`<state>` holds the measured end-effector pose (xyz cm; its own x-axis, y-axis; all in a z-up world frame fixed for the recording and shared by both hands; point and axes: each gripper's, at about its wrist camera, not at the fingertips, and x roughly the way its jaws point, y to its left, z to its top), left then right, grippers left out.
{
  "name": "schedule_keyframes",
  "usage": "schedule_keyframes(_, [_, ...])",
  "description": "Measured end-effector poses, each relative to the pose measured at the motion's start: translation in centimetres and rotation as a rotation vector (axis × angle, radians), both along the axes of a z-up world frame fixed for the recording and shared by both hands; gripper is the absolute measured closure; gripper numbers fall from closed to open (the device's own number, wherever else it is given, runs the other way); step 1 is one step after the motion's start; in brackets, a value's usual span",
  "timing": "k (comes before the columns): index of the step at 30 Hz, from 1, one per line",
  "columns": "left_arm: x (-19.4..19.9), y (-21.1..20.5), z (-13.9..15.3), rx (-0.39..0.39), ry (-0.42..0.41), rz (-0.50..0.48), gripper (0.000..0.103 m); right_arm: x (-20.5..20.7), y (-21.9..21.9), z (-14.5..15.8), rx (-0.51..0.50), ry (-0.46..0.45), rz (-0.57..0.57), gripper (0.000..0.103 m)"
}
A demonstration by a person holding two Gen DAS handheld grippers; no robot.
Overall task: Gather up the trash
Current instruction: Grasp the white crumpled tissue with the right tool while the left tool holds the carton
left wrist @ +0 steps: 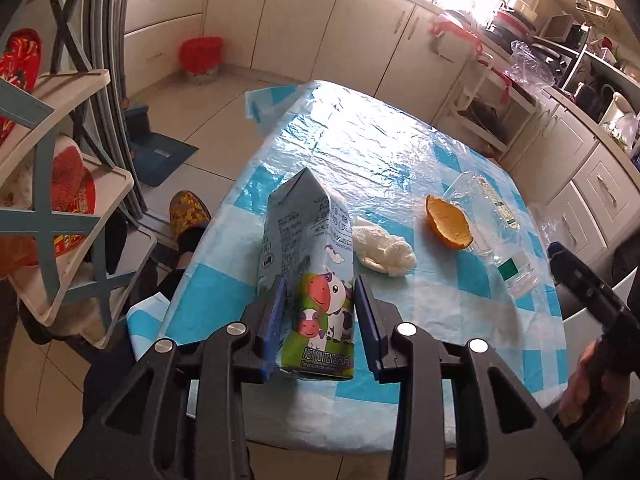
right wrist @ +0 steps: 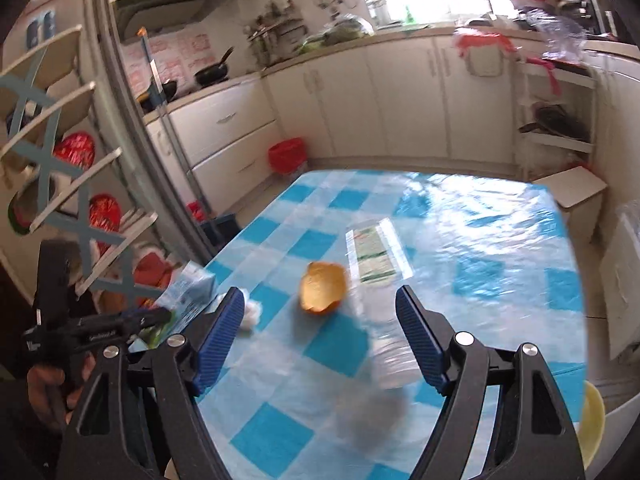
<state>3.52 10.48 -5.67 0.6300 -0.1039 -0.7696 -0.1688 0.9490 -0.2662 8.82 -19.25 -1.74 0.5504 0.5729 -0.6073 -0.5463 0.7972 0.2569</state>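
Note:
A blue milk carton (left wrist: 312, 248) with a cow picture stands upright at the near edge of the blue-checked table (left wrist: 360, 140). My left gripper (left wrist: 322, 284) is shut on it, one blue pad against each side. Right of the carton lie a crumpled white tissue (left wrist: 384, 254), an orange peel (left wrist: 446, 220) and a clear plastic bottle (left wrist: 496, 224) on its side. My right gripper (right wrist: 320, 292) is open above the table, with the orange peel (right wrist: 322, 292) and the bottle (right wrist: 376, 264) beyond its fingers and nothing between them. The carton (right wrist: 192, 292) shows at the left of the right wrist view.
A red-lined bin (left wrist: 200, 54) stands on the floor by the far cabinets. A shelf rack (left wrist: 60, 200) with red packets is close on the left. A slippered foot (left wrist: 188, 216) is beside the table. A yellow bowl (right wrist: 592, 428) sits low on the right.

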Motion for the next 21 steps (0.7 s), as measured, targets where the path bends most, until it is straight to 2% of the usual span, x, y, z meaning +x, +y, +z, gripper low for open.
schedule_keyframes(4, [0.3, 0.2, -0.7, 0.019, 0.041, -0.012, 0.063, 0.5, 5.6, -2.7, -0.099, 0.072, 0.110, 0.028])
schedule_keyframes(9, [0.0, 1.8, -1.0, -0.022, 0.057, -0.013, 0.055, 2.8, 9.1, -4.7, -0.115, 0.158, 0.102, 0.028])
schedule_keyframes(12, [0.0, 2.5, -0.9, -0.001, 0.057, -0.004, 0.051, 4.2, 11.3, -5.3, -0.143, 0.187, 0.101, 0.031])
schedule_keyframes(14, [0.3, 3.1, -1.0, 0.012, 0.066, 0.007, 0.050, 4.7, 12.6, -5.9, -0.180, 0.193, 0.114, 0.036])
schedule_keyframes(17, [1.0, 3.7, -1.2, 0.021, 0.086, 0.021, 0.050, 4.7, 13.7, -6.1, -0.234, 0.167, 0.129, 0.051])
schedule_keyframes(19, [1.5, 3.7, -1.2, 0.031, 0.092, 0.022, 0.050, 4.5, 13.5, -6.0, -0.241, 0.169, 0.145, 0.067])
schedule_keyframes(21, [2.0, 3.4, -1.2, 0.033, 0.095, 0.009, 0.051, 3.9, 13.0, -5.8, -0.253, 0.159, 0.149, 0.071])
